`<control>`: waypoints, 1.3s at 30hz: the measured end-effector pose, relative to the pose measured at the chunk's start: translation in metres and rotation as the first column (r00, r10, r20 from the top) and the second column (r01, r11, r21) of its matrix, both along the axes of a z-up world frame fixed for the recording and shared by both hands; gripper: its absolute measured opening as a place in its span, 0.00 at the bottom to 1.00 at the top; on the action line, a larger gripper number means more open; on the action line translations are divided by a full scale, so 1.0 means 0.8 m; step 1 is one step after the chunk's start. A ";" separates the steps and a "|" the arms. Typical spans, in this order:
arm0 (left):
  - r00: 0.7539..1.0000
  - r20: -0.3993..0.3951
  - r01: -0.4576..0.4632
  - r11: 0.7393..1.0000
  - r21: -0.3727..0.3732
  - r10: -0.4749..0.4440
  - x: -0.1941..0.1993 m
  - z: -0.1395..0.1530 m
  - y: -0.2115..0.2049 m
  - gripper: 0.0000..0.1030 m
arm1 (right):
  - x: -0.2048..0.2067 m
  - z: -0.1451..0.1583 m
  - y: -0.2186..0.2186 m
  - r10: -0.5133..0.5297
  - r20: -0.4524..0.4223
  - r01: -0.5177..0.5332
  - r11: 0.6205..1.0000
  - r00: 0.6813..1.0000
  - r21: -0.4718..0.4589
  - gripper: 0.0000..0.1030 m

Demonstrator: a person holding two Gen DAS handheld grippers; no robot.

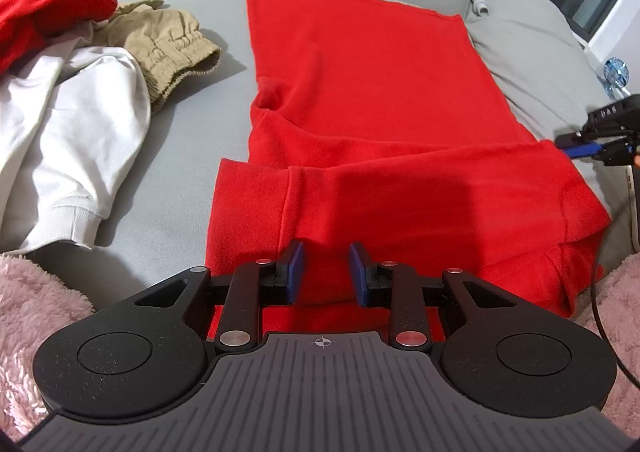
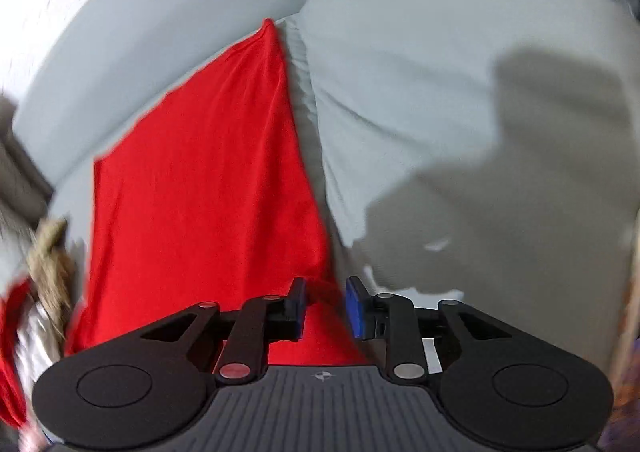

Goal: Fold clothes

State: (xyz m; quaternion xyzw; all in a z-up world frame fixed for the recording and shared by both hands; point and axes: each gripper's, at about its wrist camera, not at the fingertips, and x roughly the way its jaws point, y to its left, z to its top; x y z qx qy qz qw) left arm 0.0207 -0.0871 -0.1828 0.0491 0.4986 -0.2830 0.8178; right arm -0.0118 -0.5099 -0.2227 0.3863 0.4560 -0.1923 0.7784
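Here the red garment (image 1: 360, 100) lies flat on the grey bed (image 1: 180, 124), its long axis running from the frame's bottom toward the upper centre. The left tongs (image 1: 326, 276) sit at its near hem, jaws part-open with red cloth bunched between, though whether they pinch it is unclear. In the right wrist view the right tongs (image 2: 326, 308) straddle the garment's right edge, likewise part-open.

We hold both tools pitched steeply downward. Our left tool (image 1: 326, 276) has its blue pads (image 1: 295, 272) parted, a gap showing between them. Our right tool (image 2: 325, 308) likewise shows its pads (image 2: 355, 310) standing apart, slightly blurred.
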 end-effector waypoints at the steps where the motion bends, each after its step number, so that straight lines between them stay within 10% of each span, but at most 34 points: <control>1: 1.000 0.001 0.000 1.000 0.001 0.000 0.000 0.000 0.000 0.30 | 0.003 -0.002 0.000 -0.009 -0.003 0.009 1.000 1.000 0.013 0.26; 7: 1.000 0.002 0.004 1.000 0.007 -0.004 0.000 0.000 -0.002 0.31 | 0.016 -0.009 0.014 -0.006 -0.037 0.005 1.000 0.999 -0.027 0.17; 12: 1.000 -0.002 0.003 1.000 0.004 -0.003 0.000 0.000 -0.001 0.31 | -0.012 0.038 0.025 0.028 0.201 0.031 0.958 0.979 -0.286 0.11; 18: 1.000 -0.003 0.003 1.000 0.001 -0.003 0.000 0.000 -0.002 0.32 | -0.019 0.042 0.038 0.212 0.069 -0.187 0.947 0.975 -0.263 0.19; 21: 1.000 0.001 0.007 1.000 0.003 -0.007 -0.001 0.000 -0.002 0.33 | -0.022 0.024 0.072 0.355 -0.097 -0.366 0.863 0.930 -0.349 0.15; 24: 1.000 0.001 0.009 1.000 0.003 -0.009 -0.001 0.001 -0.002 0.33 | -0.026 0.005 0.100 0.386 -0.343 -0.512 0.721 0.856 -0.467 0.35; 29: 1.000 0.001 0.005 1.000 0.002 -0.005 -0.002 0.000 -0.002 0.33 | -0.036 0.040 0.118 0.270 -0.442 -0.504 0.631 0.856 -0.590 0.20; 33: 1.000 0.000 0.001 1.000 -0.004 -0.001 -0.002 0.000 -0.001 0.34 | -0.050 0.070 0.143 0.335 -0.318 -0.460 0.699 0.887 -0.547 0.20; 39: 1.000 -0.004 0.000 1.000 -0.009 0.000 -0.001 0.000 -0.001 0.34 | -0.064 0.059 0.227 0.551 -0.205 -0.584 0.711 0.809 -0.393 0.21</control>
